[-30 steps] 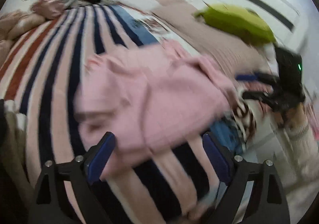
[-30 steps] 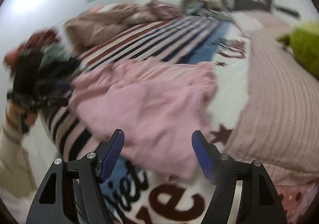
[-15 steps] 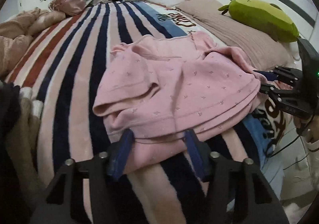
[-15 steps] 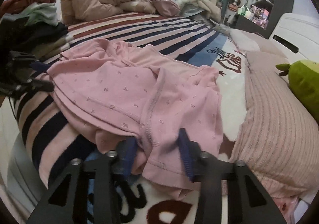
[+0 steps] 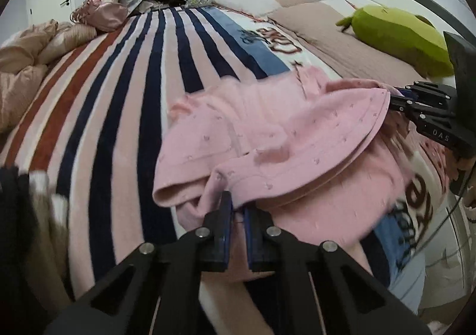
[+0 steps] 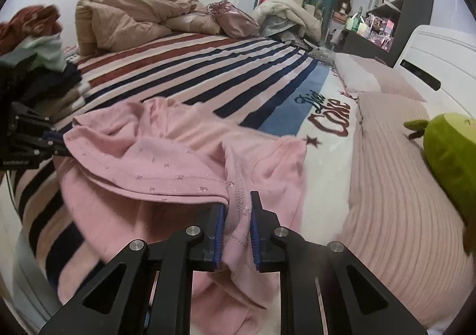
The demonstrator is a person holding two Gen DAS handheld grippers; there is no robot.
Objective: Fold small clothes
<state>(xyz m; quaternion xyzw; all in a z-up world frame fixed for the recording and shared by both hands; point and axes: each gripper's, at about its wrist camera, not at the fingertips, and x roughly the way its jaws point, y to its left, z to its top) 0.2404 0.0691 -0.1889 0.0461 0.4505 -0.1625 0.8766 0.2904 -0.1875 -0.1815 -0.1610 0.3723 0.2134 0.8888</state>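
Observation:
A small pink garment (image 5: 267,138) with tiny printed motifs lies rumpled on the striped blanket (image 5: 125,102); it also shows in the right wrist view (image 6: 166,156). My left gripper (image 5: 237,210) is shut on its near hem corner. My right gripper (image 6: 236,210) is shut on the other corner of the hem, with a ribbed seam between the pads. Both corners are lifted a little off the bed, and the hem hangs stretched between the grippers. The right gripper shows at the right edge of the left wrist view (image 5: 398,96); the left gripper shows at the left edge of the right wrist view (image 6: 56,141).
A green plush toy (image 5: 398,34) lies on the ribbed beige cover (image 6: 395,186) by the white headboard. A pile of clothes (image 6: 35,46) sits at the bed's left side. A rumpled brown duvet (image 6: 125,19) and a pink bag (image 6: 235,19) lie at the far end.
Both grippers moved in over the garment's near hem, closed from wide open onto its two corners, and lifted the hem off the blanket.

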